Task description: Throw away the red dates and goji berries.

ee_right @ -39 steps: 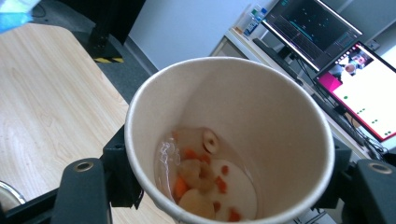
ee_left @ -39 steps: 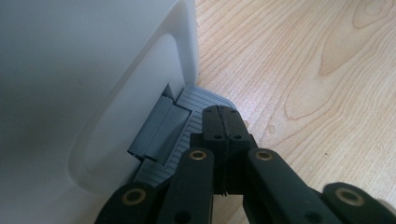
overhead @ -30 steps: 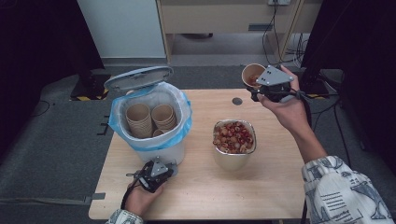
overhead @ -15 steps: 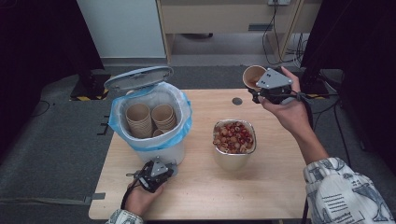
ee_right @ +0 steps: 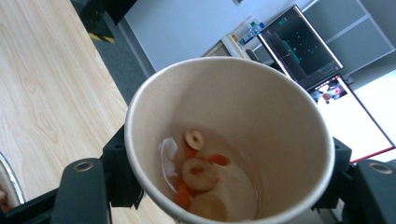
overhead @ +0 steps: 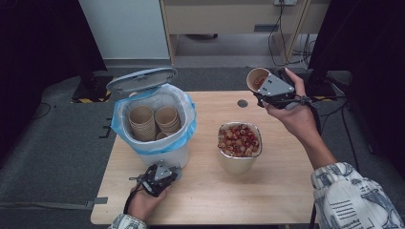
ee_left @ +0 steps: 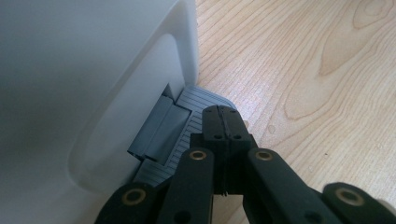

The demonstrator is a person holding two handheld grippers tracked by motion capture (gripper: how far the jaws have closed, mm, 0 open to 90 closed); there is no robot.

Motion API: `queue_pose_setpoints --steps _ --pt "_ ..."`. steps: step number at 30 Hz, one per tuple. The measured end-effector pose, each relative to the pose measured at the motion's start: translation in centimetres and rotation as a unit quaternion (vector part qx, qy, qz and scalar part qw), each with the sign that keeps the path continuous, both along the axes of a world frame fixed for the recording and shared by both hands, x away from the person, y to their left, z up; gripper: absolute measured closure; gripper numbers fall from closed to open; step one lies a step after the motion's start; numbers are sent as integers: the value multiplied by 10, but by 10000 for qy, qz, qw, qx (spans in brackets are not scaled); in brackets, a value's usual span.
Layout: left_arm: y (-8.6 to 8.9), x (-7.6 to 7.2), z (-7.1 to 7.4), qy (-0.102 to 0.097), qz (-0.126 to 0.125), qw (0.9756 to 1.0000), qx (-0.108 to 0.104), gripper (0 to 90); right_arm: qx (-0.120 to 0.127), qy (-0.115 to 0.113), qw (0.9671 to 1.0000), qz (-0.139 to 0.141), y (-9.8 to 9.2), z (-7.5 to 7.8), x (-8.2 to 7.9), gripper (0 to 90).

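My right tongs point(overhead: 261, 88) grip a paper cup point(overhead: 258, 79) holding a few cereal rings, raised over the desk's point(overhead: 277, 200) far right edge beyond the cereal-filled steel bowl point(overhead: 239, 148). My left tongs point(ee_left: 223, 122), clamped shut and empty, press the grey pedal point(ee_left: 187, 116) of the white bin point(overhead: 165, 155).

Tilted tan paper cup point(overhead: 258, 78) of liquid and cereal rings, beyond the table's far edge.
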State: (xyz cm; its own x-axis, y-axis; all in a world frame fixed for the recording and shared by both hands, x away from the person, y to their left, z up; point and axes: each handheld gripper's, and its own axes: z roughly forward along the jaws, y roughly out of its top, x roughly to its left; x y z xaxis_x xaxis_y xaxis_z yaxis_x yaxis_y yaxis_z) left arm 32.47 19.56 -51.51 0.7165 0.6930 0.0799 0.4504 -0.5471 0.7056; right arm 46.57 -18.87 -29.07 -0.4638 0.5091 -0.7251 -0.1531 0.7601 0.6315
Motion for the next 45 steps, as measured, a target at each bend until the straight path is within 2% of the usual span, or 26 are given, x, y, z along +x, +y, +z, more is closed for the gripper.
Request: queue_pose_setpoints --steps 10,45 --pt "0 0 0 7 8 10000 -4 899 -562 -264 9980 97 6 -2 -9 298" --pt "0 0 0 11 18 10000 -22 899 -904 -629 9937 212 1 11 -21 299"
